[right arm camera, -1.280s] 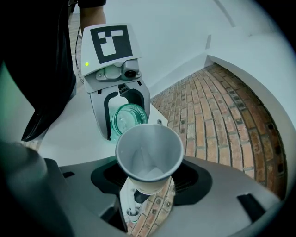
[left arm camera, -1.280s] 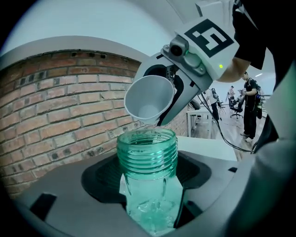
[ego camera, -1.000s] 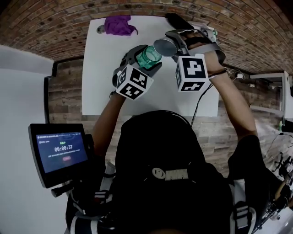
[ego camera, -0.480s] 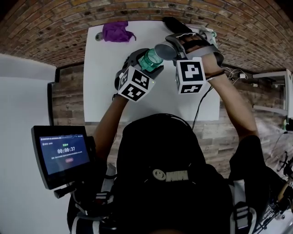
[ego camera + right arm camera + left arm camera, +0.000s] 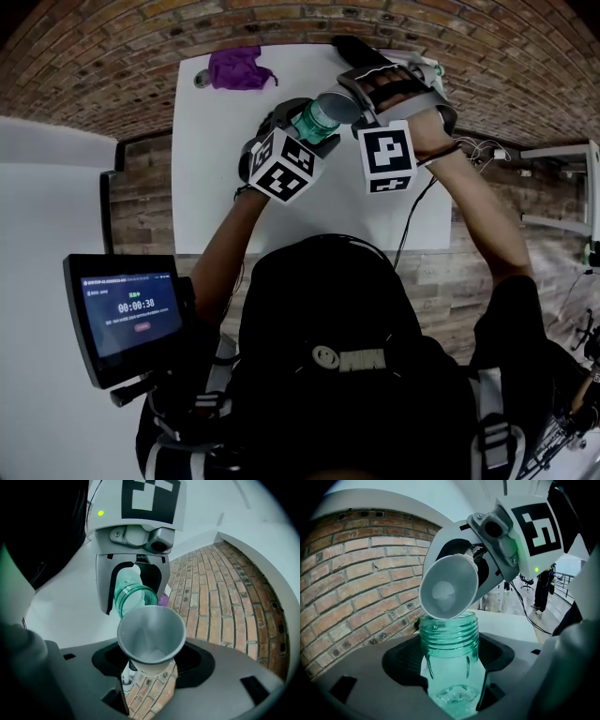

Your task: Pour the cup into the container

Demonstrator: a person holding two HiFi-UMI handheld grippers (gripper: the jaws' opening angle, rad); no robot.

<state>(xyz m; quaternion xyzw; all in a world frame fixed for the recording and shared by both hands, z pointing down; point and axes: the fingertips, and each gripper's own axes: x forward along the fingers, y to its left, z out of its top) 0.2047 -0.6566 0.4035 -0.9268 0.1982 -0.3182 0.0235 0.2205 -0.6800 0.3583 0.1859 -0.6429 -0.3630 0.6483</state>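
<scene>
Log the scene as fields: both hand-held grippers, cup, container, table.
left hand-held gripper: shut on green bottle, neck open
right hand-held gripper: shut on grey cup
pour position: grey cup tipped, rim at the green bottle's mouth
flow: none visible
table: white, purple cloth at its far left corner

Two grippers, left gripper and right gripper, one cup, one container, one purple cloth, one table, one screen.
</scene>
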